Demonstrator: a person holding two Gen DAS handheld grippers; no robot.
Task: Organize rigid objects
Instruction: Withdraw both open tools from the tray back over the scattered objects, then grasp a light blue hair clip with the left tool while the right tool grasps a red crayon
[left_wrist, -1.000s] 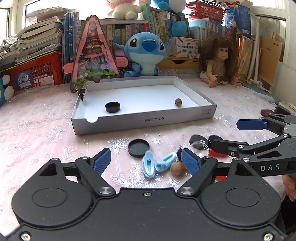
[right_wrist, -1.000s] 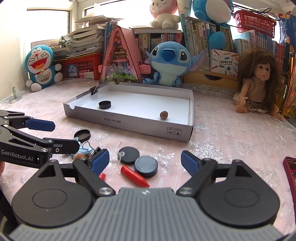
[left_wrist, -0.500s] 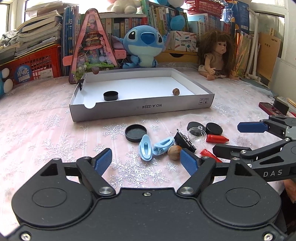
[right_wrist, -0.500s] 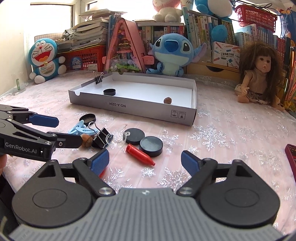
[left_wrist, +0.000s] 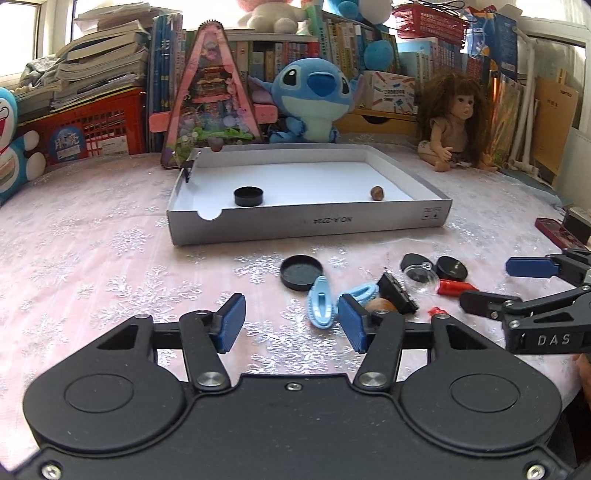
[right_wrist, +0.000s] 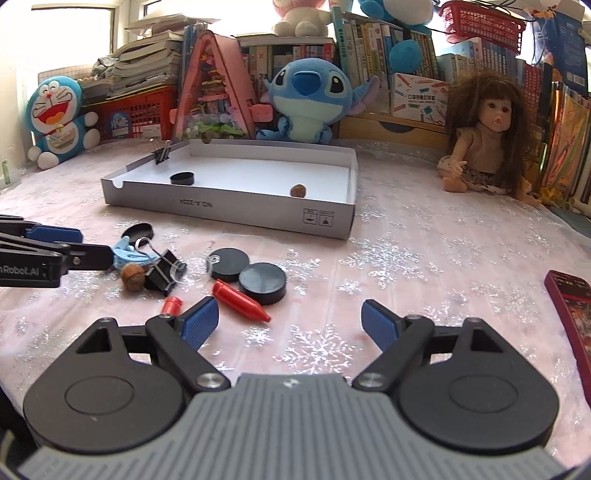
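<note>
both hand-held grippers, left and right, gape empty; box reads "no.a-2224".

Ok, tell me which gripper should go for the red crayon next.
Right. The right gripper is open, and the red crayon lies just ahead of its fingers. The left gripper, whose jaws have just been closing on nothing, faces the blue clips.

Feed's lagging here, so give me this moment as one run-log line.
left claw: open, just been closing, nothing between | right claw: open, empty | tray: cap, nut | rest: on table
</note>
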